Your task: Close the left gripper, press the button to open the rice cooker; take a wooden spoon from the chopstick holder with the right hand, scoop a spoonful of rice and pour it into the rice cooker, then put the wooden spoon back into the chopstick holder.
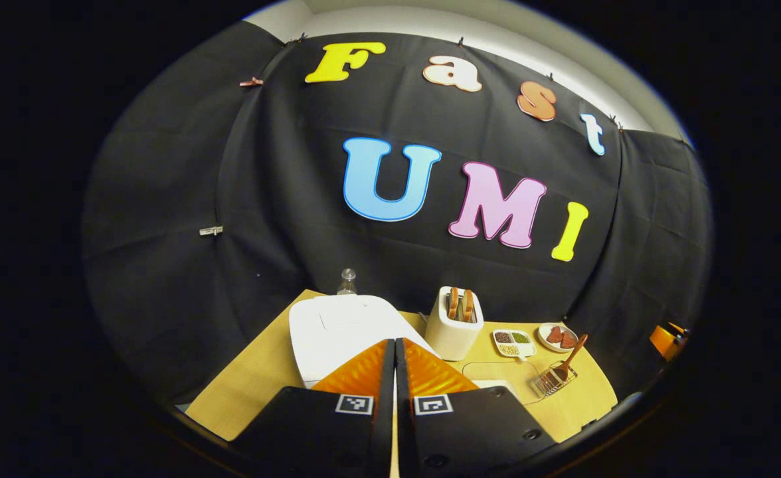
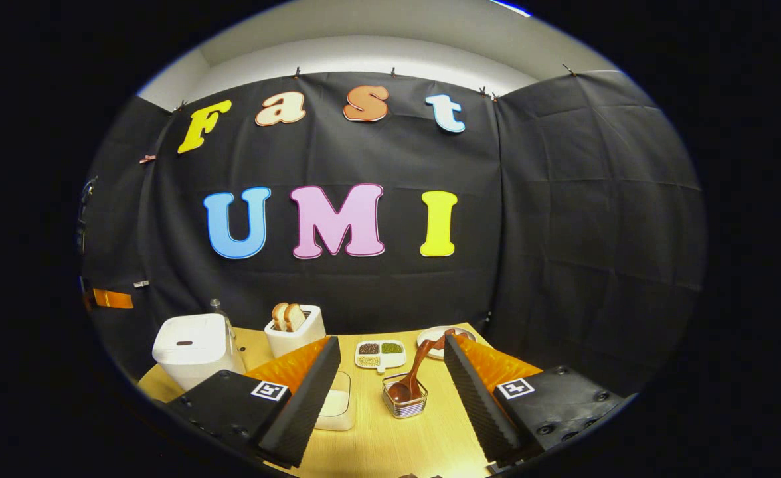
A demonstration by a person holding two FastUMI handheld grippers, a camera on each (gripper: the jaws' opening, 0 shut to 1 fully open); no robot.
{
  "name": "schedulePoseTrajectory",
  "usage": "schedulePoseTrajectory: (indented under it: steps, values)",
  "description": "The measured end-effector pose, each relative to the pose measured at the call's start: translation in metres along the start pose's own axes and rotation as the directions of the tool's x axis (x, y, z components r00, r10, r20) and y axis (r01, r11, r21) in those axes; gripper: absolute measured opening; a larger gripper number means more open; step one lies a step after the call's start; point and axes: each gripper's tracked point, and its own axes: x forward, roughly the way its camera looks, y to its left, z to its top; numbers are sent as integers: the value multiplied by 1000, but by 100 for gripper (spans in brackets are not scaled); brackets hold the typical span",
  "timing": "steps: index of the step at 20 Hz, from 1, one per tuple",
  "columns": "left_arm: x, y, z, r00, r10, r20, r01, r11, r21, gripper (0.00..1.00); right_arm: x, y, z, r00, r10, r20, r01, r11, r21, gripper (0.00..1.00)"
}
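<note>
My left gripper (image 1: pixel 394 352) has its fingers pressed together, a blunt tip aimed at the white rice cooker (image 1: pixel 344 332) at lower centre, lid down. My right gripper (image 2: pixel 387 372) stands wide apart, framing the wooden spoon (image 2: pixel 412 375) leaning in the chopstick holder (image 2: pixel 405 401), ready.

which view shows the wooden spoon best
The right gripper view: the wooden spoon stands near centre, bowl down in the chopstick holder, handle leaning up to the right, between the open fingers. In the left gripper view it is small, off at the right edge of the table.
</note>
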Motion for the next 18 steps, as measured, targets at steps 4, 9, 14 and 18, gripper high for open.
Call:
schedulePoseTrajectory:
  steps: [4, 9, 14, 18]
  values:
    - [47, -5, -16, 997, -6, -71, 2, 998, -57, 7, 25, -16, -16, 999, 2, -40, -2, 1000, 11, 98]
    - [105, 7, -43, 992, 10, -128, -20, 997, -77, 5, 45, -35, -36, 995, 0, -96, 2, 1000, 25, 98]
    - [136, 18, -70, 977, 61, -204, -72, 996, -45, 5, 62, -55, -48, 992, -11, -125, 14, 1000, 23, 98]
    - [142, 28, -89, 965, 93, -244, -119, 988, -95, 6, 76, -66, -51, 992, -14, -129, 17, 1000, 24, 98]
